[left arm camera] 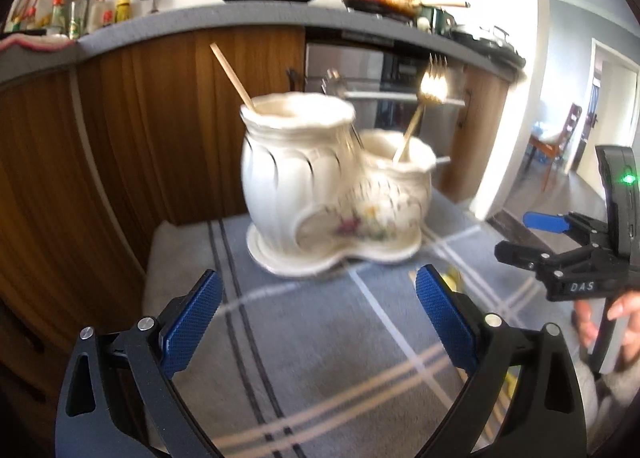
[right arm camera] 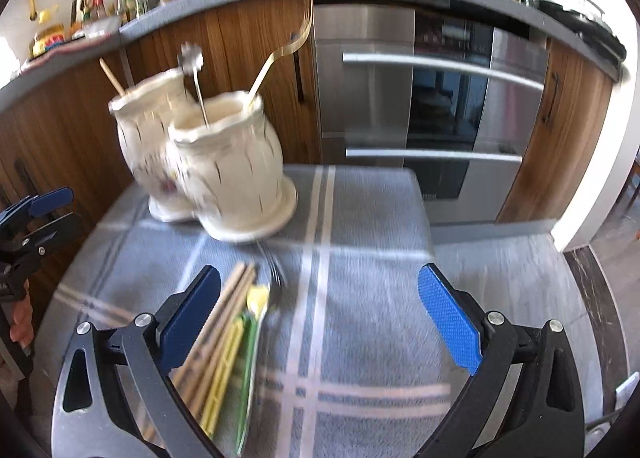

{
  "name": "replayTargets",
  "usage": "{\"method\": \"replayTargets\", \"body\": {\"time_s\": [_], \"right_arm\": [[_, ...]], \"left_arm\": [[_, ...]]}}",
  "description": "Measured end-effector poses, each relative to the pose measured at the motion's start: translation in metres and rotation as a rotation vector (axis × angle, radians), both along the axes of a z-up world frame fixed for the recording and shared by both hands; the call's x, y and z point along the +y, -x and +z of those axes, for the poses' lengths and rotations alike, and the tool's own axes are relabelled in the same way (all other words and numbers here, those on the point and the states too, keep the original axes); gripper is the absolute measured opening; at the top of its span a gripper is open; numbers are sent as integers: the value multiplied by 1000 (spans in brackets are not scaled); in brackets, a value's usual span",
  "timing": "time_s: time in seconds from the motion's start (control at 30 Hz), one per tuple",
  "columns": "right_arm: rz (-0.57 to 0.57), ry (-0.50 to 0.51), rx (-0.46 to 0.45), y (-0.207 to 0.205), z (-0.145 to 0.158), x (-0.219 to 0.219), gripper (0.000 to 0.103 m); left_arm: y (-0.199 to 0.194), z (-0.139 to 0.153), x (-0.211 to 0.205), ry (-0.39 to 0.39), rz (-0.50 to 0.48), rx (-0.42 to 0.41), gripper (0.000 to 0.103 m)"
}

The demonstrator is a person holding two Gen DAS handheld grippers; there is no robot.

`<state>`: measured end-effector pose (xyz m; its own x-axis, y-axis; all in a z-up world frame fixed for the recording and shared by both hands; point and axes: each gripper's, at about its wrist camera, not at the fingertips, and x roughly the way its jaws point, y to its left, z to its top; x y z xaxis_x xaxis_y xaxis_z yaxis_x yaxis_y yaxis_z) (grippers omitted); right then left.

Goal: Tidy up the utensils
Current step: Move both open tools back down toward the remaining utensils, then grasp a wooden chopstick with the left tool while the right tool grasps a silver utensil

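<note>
Utensils wait half-sorted on a bench [right arm camera: 360, 217] draped in a grey striped cloth [right arm camera: 372, 338]. At far left, the left tongs [left arm camera: 316, 318] hang over the cloth with fingers spread wide and nothing between them. Ahead stands a cream double-pot holder [left arm camera: 320, 185]: a wooden stick [left arm camera: 232, 75] leans in the taller pot, a gold fork [left arm camera: 430, 83] and a silver utensil [right arm camera: 194, 65] in the lower one. Further right, loose chopsticks [right arm camera: 224, 318] and yellow and green pieces [right arm camera: 240, 342] lie flat near the holder, just beside the left finger of the right tongs [right arm camera: 320, 314], likewise open and empty. Sorting appears midway; the next move likely calls for closing on one loose piece and standing it in a pot. The letters "DAS" can be read on the right tool's body in the left view. Both views are blurred.
</note>
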<state>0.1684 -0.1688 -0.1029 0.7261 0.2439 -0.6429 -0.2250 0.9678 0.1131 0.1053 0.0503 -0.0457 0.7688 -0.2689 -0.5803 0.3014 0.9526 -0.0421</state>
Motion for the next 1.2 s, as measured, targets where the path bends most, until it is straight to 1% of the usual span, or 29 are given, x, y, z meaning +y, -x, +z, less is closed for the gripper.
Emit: {"method": "replayTargets", "body": {"time_s": [0.07,0.17,0.23,0.3,0.33,0.4,0.43,0.47,0.5,0.53,0.57,0.6,0.63,0.7,0.77,0.87,1.0,1.1,1.2], "right_arm": [[2,3,32,-1,-9,1,98],[14,0,67,-3,-19,4,97],[22,3,85,-6,-23,7,93],[33,12,98,-8,-27,11,82],[39,14,104,-10,-27,13,78],[54,11,118,-12,-29,17,62],[64,12,128,-14,-31,21,58],[69,16,129,-16,-31,23,50],[75,28,133,-18,-32,28,44],[79,32,136,-19,-33,31,42],[82,34,138,-19,-34,33,38],[83,38,141,-21,-35,36,31],[81,38,144,-22,-35,37,28],[73,28,149,-23,-36,38,17],[60,12,158,-28,-36,37,11],[52,-4,175,-34,-39,37,10],[50,-13,172,-36,-39,37,6],[47,-25,151,-32,-37,33,3],[38,-41,123,-25,-31,24,2]], "left_arm": [[2,-11,-6,-31,-10,23,96],[3,-23,-13,-56,-21,55,96],[2,-29,-17,-57,-32,82,96],[1,-36,-20,-58,-42,107,96],[2,-38,-21,-61,-46,112,96],[2,-42,-24,-77,-55,121,96],[3,-44,-26,-82,-59,122,96],[3,-45,-27,-85,-62,124,96],[3,-45,-28,-87,-66,125,96],[4,-45,-29,-87,-70,126,96],[4,-46,-30,-89,-74,128,96],[4,-46,-31,-91,-76,129,96],[4,-47,-32,-94,-78,131,96],[4,-48,-34,-98,-81,134,96],[4,-49,-35,-100,-85,137,96],[4,-49,-38,-102,-88,141,96],[2,-48,-47,-103,-99,157,96],[2,-48,-55,-117,-107,168,96],[3,-48,-63,-115,-120,186,95]]}}
